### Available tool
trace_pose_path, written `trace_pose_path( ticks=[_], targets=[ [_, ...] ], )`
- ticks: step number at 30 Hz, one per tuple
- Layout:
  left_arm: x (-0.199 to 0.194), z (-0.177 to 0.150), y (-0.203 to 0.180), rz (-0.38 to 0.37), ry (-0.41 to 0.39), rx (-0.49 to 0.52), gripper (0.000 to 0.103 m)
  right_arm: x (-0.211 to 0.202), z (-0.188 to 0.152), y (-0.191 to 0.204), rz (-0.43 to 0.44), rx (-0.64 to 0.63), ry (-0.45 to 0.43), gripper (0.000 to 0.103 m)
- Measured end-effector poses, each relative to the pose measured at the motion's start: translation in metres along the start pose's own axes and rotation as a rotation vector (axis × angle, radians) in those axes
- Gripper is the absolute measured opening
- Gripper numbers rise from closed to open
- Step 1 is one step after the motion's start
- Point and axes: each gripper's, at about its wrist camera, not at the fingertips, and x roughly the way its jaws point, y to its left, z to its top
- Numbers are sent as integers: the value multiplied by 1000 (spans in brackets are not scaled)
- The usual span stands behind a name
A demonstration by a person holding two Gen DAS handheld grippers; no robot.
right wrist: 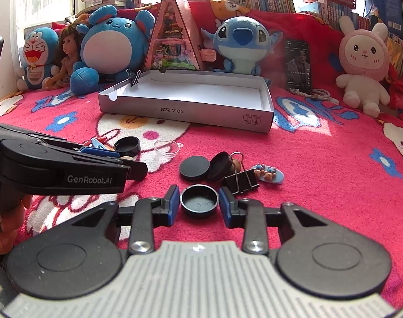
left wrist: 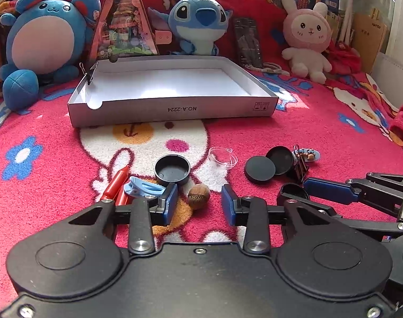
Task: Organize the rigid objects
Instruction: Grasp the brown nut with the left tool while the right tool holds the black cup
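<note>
Left gripper (left wrist: 198,206): we hold it low over the blanket (left wrist: 307,137), jaws apart, gripping nothing. We see a nut (left wrist: 198,196) on the blanket in the gap, just ahead of the pads, touching neither as far as we can tell. Blue clip (left wrist: 143,188) and red crayon (left wrist: 115,185) sit just beyond the left finger (left wrist: 167,204); the finger covers part of the clip.

Right gripper (right wrist: 199,206): jaws apart, with a black cap (right wrist: 199,203) between the pads, open side up, resting on the blanket. There is a thin gap on each side, so we call it not clamped.

Other loose parts:
- A second cap (left wrist: 172,169) stands open side up just behind the clip.
- Clear dome (left wrist: 223,157) lies right of that cap, apart from it.
- Flat lid (right wrist: 195,168) has a tilted lid (right wrist: 219,165) leaning beside it.
- Binder clip (right wrist: 241,180) is touching or nearly touching the tilted lid, right of it.
- Blue charm (right wrist: 269,173) is just behind the binder clip.

Box (left wrist: 172,108) sits beyond all of this, well apart, open side up, nothing visible inside. Another small binder clip (left wrist: 88,75) is on its left rim. Plush toys line the back behind the box.

Our hand (right wrist: 5,220) on the left gripper's handle shows at the left edge of the right wrist view.
</note>
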Motion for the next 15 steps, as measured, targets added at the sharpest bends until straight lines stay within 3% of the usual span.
trace_pose_path(
  ticks=[3,12,15],
  targets=[
    [0,0,-1,8,-8,-7,36,-1,-2,0,-11,-2,-17,54],
    [1,-3,-5,26,-24,10,36,-4,-6,1,-19,1,-37,59],
    [-1,-3,-6,37,-22,19,30,-5,-7,1,-18,2,-41,60]
  ],
)
